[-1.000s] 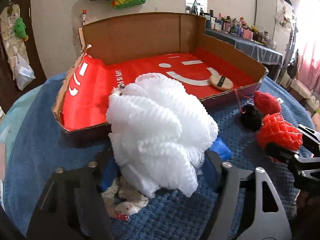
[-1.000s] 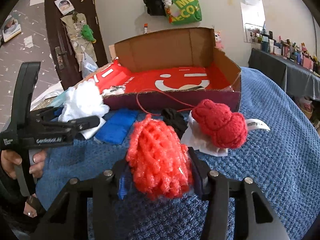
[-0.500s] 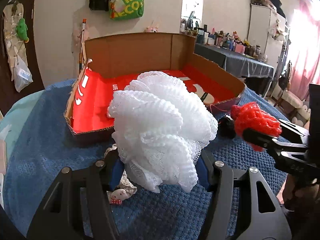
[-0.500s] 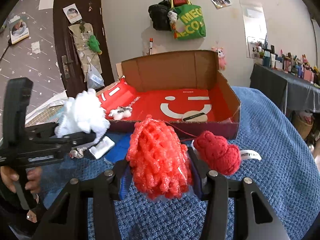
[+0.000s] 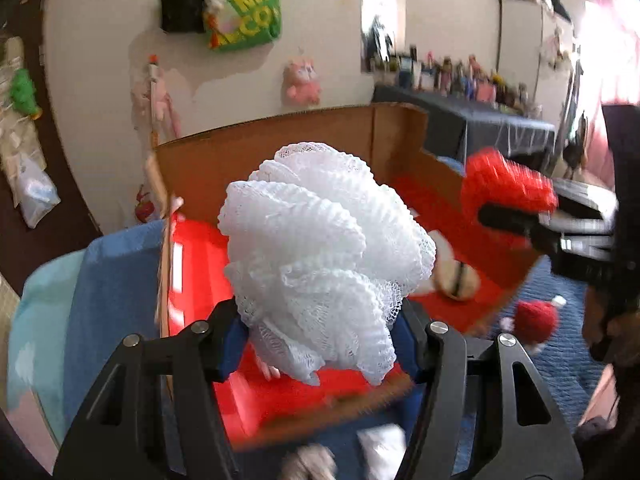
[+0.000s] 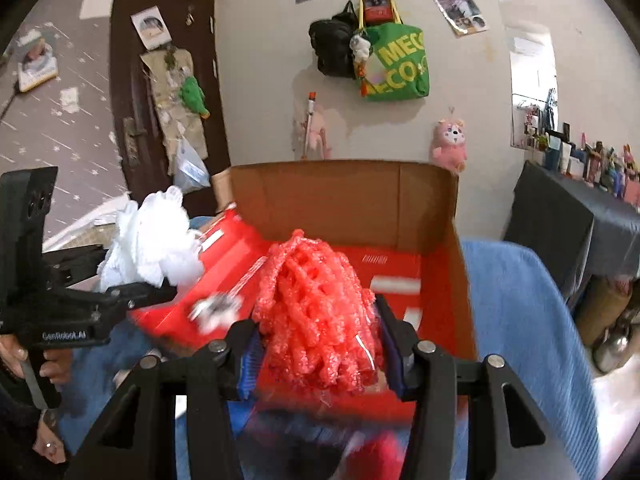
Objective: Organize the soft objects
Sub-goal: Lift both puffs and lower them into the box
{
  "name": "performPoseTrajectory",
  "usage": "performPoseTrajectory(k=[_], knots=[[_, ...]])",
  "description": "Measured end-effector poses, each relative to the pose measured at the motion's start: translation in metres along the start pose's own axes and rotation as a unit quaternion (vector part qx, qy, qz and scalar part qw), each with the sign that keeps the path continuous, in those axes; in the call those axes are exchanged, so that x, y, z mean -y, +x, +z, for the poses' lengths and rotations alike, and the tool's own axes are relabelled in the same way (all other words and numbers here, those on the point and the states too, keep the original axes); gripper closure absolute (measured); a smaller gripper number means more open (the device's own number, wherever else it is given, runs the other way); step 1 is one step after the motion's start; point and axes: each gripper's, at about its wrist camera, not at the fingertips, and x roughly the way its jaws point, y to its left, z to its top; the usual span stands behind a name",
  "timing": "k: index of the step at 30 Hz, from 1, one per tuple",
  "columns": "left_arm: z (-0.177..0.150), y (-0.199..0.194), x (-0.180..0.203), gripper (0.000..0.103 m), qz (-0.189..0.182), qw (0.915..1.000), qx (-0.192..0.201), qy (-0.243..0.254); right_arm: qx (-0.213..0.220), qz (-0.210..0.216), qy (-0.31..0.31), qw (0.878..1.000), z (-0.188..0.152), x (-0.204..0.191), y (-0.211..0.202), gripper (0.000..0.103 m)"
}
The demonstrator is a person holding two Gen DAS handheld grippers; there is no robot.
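Observation:
My left gripper is shut on a white mesh bath pouf, held in the air above the front left of the cardboard box with its red lining. The right gripper is shut on a red mesh pouf, held over the box's front right. Each wrist view catches the other gripper from the side: the red pouf at the right, the white pouf at the left. A round beige pad lies on the box floor.
The box sits on a blue towel-covered table. A small red plush with a white tag lies on the cloth right of the box. Small white items lie on the cloth near the box's front. A hand grips the left tool.
Both grippers have risen from the table and moved toward the box, carrying the white and red poufs. The box now fills the view beneath them.

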Motion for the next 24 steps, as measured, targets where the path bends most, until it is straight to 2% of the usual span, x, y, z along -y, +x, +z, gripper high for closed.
performPoseTrajectory(k=[2, 4, 8, 18, 21, 24], knots=[[0.017, 0.024, -0.010, 0.045, 0.015, 0.9997, -0.018, 0.000, -0.020, -0.008, -0.008, 1.000, 0.026, 0.009, 0.028, 0.051], [0.030, 0.050, -0.023, 0.045, 0.013, 0.9989, -0.043, -0.012, -0.052, -0.021, -0.016, 0.998, 0.045, 0.018, 0.059, 0.051], [0.039, 0.088, -0.034, 0.045, 0.027, 0.9968, -0.075, -0.007, -0.118, -0.041, -0.014, 0.992, 0.064, 0.035, 0.116, 0.051], [0.042, 0.152, -0.043, 0.045, 0.066, 0.9872, -0.145, -0.004, -0.231, -0.085, -0.013, 0.969, 0.063, 0.045, 0.202, 0.051], [0.041, 0.159, -0.043, 0.043, 0.068, 0.9858, -0.153, -0.007, -0.254, -0.108, -0.027, 0.961, 0.056, 0.046, 0.218, 0.051], [0.039, 0.164, -0.041, 0.042, 0.072, 0.9846, -0.159, -0.004, -0.261, -0.113, -0.021, 0.959, 0.053, 0.052, 0.225, 0.050]])
